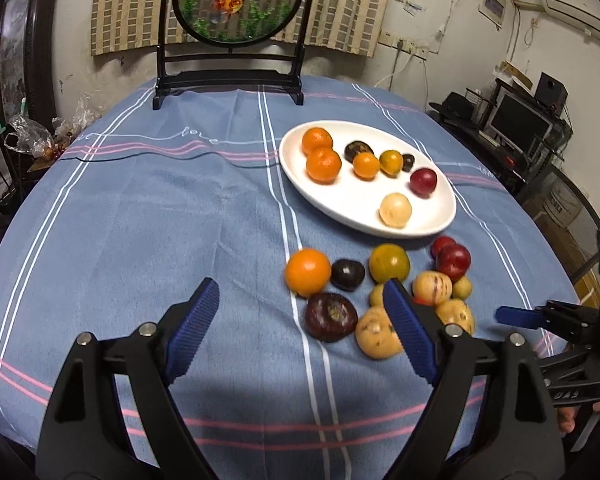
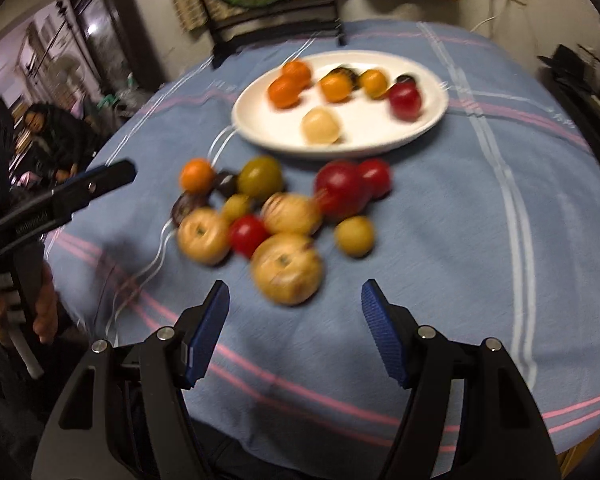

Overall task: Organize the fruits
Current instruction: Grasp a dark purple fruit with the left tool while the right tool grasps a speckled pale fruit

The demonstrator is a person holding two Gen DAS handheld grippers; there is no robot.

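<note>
A white oval plate (image 1: 428, 224) (image 2: 432, 120) on the blue tablecloth holds several fruits: oranges (image 1: 323, 165), a red plum (image 1: 423, 182), a pale round fruit (image 1: 396, 210). In front of the plate lies a loose pile of fruits: an orange (image 1: 308, 272), dark purple fruits (image 1: 330, 316), a green-yellow fruit (image 1: 389, 263), red plums (image 1: 453, 260), tan fruits (image 2: 287, 268). My left gripper (image 1: 300, 296) is open and empty just before the pile. My right gripper (image 2: 295, 294) is open and empty, with a tan fruit just ahead of its fingers.
A round goldfish screen on a black stand (image 1: 230, 80) stands at the table's far edge. The right gripper shows at the right in the left wrist view (image 1: 540, 318); the left gripper shows at the left in the right wrist view (image 2: 80, 188). The right wrist view is blurred.
</note>
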